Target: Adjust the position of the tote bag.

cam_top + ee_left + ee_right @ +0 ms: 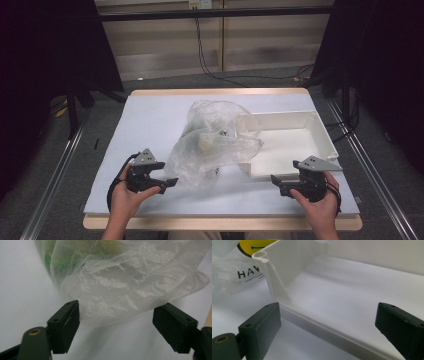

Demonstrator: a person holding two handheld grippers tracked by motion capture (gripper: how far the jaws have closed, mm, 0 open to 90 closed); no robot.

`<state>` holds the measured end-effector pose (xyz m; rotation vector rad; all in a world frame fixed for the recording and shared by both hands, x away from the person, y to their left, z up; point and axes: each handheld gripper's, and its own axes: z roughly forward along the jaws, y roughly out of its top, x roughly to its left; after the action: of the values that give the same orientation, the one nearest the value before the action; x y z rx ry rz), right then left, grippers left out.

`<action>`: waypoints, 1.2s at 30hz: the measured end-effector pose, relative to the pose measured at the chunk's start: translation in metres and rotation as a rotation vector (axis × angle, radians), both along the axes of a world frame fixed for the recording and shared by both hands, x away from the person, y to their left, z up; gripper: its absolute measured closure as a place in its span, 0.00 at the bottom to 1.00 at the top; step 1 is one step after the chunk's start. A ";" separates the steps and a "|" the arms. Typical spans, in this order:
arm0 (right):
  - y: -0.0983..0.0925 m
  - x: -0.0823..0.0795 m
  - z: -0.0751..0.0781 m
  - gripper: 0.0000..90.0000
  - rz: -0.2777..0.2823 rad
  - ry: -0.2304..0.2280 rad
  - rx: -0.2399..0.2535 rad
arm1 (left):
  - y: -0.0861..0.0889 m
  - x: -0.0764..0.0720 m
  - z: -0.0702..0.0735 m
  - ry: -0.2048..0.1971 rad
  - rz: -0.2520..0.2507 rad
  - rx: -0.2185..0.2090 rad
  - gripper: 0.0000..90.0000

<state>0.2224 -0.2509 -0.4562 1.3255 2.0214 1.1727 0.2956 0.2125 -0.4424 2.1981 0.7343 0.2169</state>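
A crumpled clear plastic bag lies in the middle of the white table, its right side draped over the left wall of a white tray. Something green and something yellow show through the bag. My left gripper rests at the bag's near left corner. In the left gripper view its jaws stand open, with the bag's edge reaching between their tips and not pinched. My right gripper is open at the tray's front rim, holding nothing.
The tray's inside is bare. Printed black letters show on the bag beside the tray's corner. Metal rails run along both sides of the table, and cables lie on the floor behind it.
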 end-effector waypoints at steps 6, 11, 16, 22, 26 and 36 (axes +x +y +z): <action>0.001 -0.002 0.000 0.06 0.007 0.000 -0.001 | 0.001 0.000 0.005 -0.039 -0.006 -0.003 0.57; -0.002 -0.001 -0.001 0.06 0.000 0.008 -0.001 | 0.007 0.005 0.005 -0.012 0.023 0.007 0.81; -0.002 -0.001 0.000 0.06 0.002 0.008 0.006 | 0.019 0.019 0.008 0.003 0.064 0.011 0.97; -0.002 -0.001 0.000 0.06 0.004 0.011 0.000 | 0.030 0.029 0.009 0.023 0.075 -0.008 1.00; -0.004 0.001 -0.001 0.06 0.001 0.021 0.002 | 0.031 0.033 0.008 0.024 0.058 0.020 1.00; -0.005 0.001 -0.001 0.06 -0.004 0.019 0.004 | 0.050 0.057 0.003 0.045 0.049 0.072 1.00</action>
<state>0.2234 -0.2563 -0.4570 1.3470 2.0302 1.1670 0.3522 0.2630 -0.4398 2.2611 0.8175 0.2228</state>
